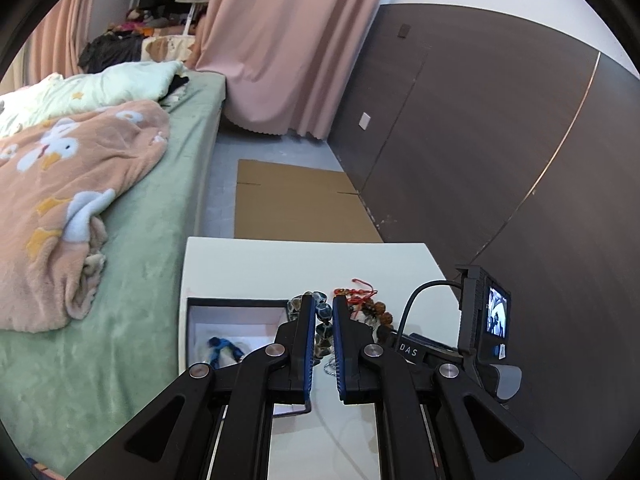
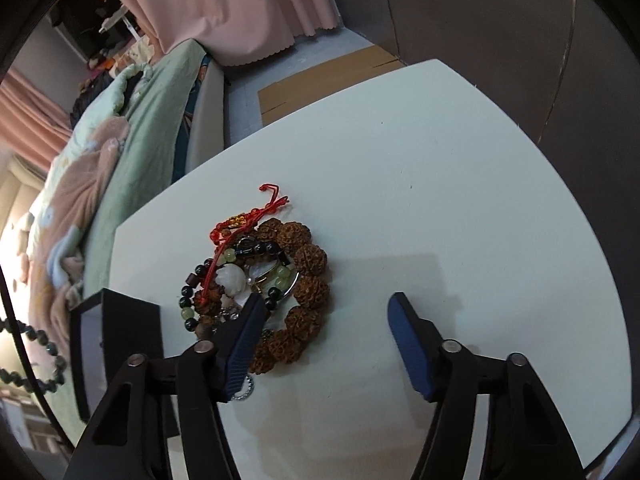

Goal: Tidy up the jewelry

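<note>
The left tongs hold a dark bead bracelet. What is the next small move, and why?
Probably carry it left, over the open black box, and release. The left tongs are shut on the dark bead bracelet, and the box sits just left of them with a blue piece inside.

A pile of jewelry (image 2: 264,280) is lying on the table (image 2: 440,200), with an open box (image 1: 224,320) sitting just left of it, beside the bed (image 1: 132,280).

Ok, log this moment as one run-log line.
left gripper: shut on dark bead bracelet | right gripper: open above jewelry pile | black box: open, blue piece inside
</note>
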`<state>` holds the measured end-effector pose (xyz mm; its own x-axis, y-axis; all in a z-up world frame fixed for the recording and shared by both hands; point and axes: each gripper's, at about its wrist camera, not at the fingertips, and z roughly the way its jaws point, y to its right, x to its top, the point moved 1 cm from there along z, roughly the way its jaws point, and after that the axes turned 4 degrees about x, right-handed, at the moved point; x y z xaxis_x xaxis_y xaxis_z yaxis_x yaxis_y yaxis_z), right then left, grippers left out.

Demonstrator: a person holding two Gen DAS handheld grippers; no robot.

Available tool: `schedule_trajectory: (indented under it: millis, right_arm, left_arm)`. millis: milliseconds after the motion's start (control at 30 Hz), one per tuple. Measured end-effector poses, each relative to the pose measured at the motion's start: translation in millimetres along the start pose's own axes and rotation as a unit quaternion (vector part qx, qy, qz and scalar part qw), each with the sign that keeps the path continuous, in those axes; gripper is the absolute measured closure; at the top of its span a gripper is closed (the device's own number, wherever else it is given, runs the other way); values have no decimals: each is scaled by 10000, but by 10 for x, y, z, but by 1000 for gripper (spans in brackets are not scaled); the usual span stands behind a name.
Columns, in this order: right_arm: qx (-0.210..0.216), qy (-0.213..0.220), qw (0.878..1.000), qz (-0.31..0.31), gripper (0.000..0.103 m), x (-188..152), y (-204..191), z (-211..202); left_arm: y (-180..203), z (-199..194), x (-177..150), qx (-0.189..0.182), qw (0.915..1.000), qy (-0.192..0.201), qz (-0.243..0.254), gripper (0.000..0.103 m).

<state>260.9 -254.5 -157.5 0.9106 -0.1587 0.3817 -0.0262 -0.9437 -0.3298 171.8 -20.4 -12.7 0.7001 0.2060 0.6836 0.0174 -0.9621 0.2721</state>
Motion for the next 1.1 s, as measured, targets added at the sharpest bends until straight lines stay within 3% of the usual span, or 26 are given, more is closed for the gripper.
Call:
schedule_trajectory:
  millis: [100, 133, 167, 200, 333, 467, 700, 1100]
  right_arm:
    - [-198, 68, 9996, -194, 53, -19, -1, -18]
    - [-117, 66, 9996, -231, 62, -29, 5, -25]
    - [22, 43, 9997, -225, 82, -27, 6, -22]
    - [468, -74, 9988, -97, 84, -29, 37, -25]
    - [679, -109, 9976, 96, 84, -50, 143, -100]
    - [1276, -34, 9912, 349, 84, -32, 289, -288]
    - [1959, 226, 9790, 521, 84, 28, 415, -621]
    - [3100, 512, 9490, 272, 84, 24, 22, -914]
  left_arm:
    - [-15, -52, -21, 23, 10000, 11, 7, 94]
    - [-19, -67, -27, 30, 10000, 11, 11, 94]
    - [-21, -78, -32, 35, 10000, 9, 14, 94]
    - [-28, -90, -36, 43, 10000, 7, 21, 94]
    - [-60, -129, -57, 101, 9999, 6, 44, 94]
    - [-117, -105, -80, 165, 9999, -53, 7, 94]
    - [-159, 34, -118, 273, 9993, -249, -57, 94]
    - [-343, 260, -168, 380, 9939, -780, -674, 94]
